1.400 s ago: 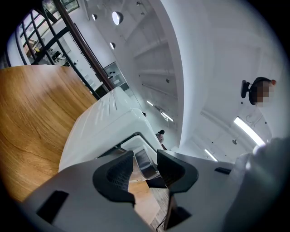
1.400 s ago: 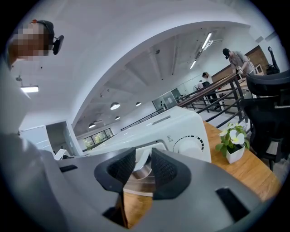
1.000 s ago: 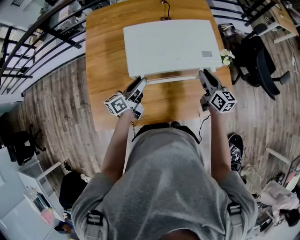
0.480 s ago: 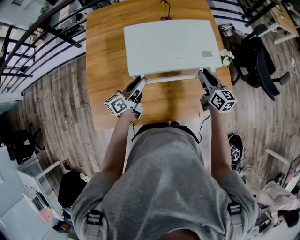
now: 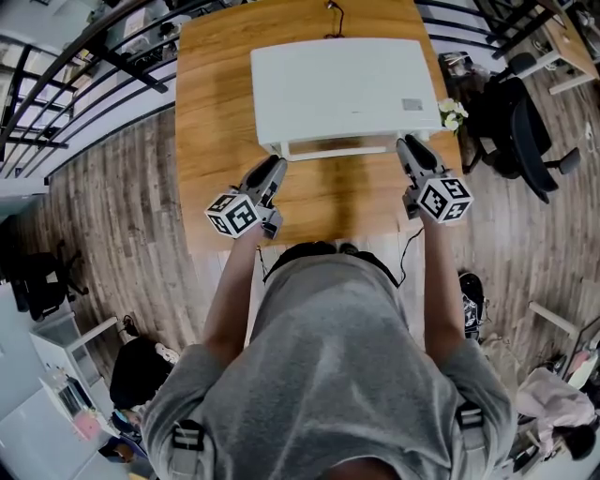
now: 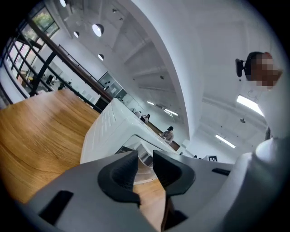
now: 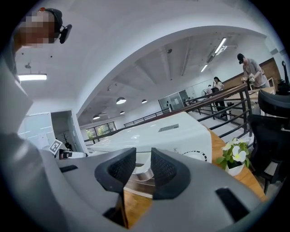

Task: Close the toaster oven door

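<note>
A white toaster oven (image 5: 342, 89) stands at the far middle of a wooden table (image 5: 211, 112). Its door (image 5: 339, 148) shows as a thin white bar close along the oven's front, still slightly ajar. My left gripper (image 5: 278, 164) points at the door's left end from a short way back. Its jaws have just been closing, and they stand open with nothing between them. The right gripper (image 5: 404, 143) is open beside the door's right end. In the left gripper view the oven (image 6: 106, 129) lies beyond the left gripper (image 6: 145, 161). In the right gripper view the oven (image 7: 158, 131) lies beyond the right gripper (image 7: 143, 159).
A small pot of white flowers (image 5: 453, 114) (image 7: 235, 156) sits at the table's right edge beside the oven. A black office chair (image 5: 520, 131) stands to the right on the wooden floor. A power cable (image 5: 330, 19) leaves the oven's back. Dark railings (image 5: 84, 66) run at the left.
The door's bar has swung up closer to the oven's front. My left gripper has drawn back a little from it and rolled. The right gripper has hardly moved.
</note>
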The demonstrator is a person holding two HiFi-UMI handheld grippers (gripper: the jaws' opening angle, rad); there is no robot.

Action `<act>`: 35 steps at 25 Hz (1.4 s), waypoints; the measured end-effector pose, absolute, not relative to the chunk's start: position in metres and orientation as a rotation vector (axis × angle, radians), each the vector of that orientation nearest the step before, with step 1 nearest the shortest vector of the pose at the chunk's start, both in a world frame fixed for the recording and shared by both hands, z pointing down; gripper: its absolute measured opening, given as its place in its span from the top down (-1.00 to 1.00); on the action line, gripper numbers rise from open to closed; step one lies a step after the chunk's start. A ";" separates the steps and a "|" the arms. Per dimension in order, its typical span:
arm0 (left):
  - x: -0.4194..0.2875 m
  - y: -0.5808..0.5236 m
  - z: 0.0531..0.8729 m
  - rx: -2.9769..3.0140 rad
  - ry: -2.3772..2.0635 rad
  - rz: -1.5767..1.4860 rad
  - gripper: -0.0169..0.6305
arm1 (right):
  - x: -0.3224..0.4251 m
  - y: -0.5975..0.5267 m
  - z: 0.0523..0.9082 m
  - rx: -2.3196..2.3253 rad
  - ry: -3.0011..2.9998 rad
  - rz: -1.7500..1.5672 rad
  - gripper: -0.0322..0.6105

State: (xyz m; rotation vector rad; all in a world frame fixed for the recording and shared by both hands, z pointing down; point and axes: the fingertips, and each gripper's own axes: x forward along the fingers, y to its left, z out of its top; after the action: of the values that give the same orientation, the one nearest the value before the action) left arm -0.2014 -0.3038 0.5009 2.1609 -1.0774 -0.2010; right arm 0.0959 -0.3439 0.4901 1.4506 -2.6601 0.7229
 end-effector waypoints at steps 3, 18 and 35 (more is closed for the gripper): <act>-0.204 -0.298 0.496 2.191 -1.166 -0.145 0.75 | 0.096 -0.336 0.491 1.431 -2.651 0.697 0.59; -0.188 -0.262 0.475 2.338 -1.271 0.062 0.88 | 0.107 -0.288 0.489 1.339 -2.502 0.255 0.88; -0.148 -0.209 0.472 2.539 -1.257 0.387 0.88 | 0.116 -0.247 0.492 1.267 -2.481 0.171 0.89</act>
State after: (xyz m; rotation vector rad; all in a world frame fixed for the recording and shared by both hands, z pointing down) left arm -0.1476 -0.2089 0.4725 2.5389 -1.2569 0.3870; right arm 0.1158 -0.2472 0.4922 1.2667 -2.4806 0.1705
